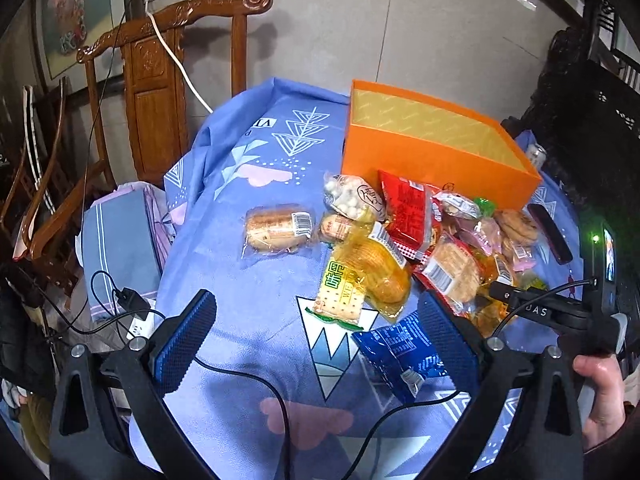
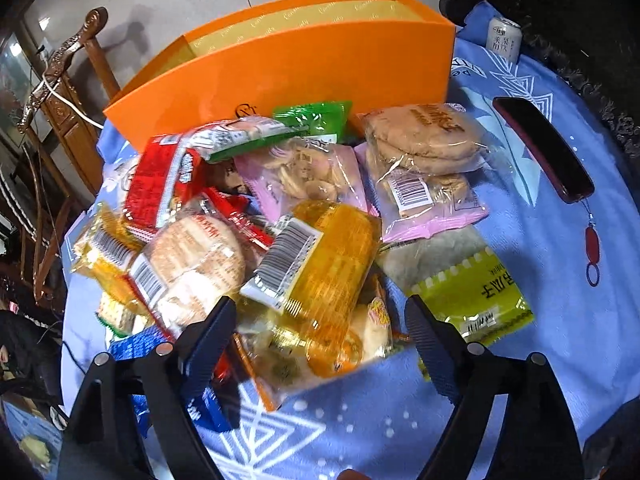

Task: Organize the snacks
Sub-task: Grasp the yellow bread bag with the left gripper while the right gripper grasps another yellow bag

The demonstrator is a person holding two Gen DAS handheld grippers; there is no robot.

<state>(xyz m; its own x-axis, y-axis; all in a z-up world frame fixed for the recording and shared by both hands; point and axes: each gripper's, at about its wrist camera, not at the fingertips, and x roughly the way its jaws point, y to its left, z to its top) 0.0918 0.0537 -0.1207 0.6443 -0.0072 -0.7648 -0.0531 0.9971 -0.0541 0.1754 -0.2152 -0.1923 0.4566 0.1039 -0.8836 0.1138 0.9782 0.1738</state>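
A pile of wrapped snacks lies on the blue patterned cloth (image 1: 248, 288) in front of an open orange box (image 1: 420, 160) (image 2: 280, 68), whose visible inside shows no snacks. One clear pack of round biscuits (image 1: 276, 230) lies apart to the left. My left gripper (image 1: 318, 298) is open above the pile's near edge, over a green-edged cracker pack (image 1: 340, 296) and a blue packet (image 1: 400, 352). My right gripper (image 2: 320, 304) is open, low over the pile, with a yellow packet (image 2: 328, 264) between its fingers and not pressed by them. A red packet (image 2: 160, 176) and pink cookie packs (image 2: 424, 148) lie behind it.
A carved wooden chair (image 1: 160, 80) stands behind the table at the left. A dark red phone (image 2: 544, 148) and a white can (image 2: 504, 38) sit right of the box. A hand (image 1: 600, 392) holds the other gripper's handle at the right edge. Cables and a power strip (image 1: 136, 320) trail left.
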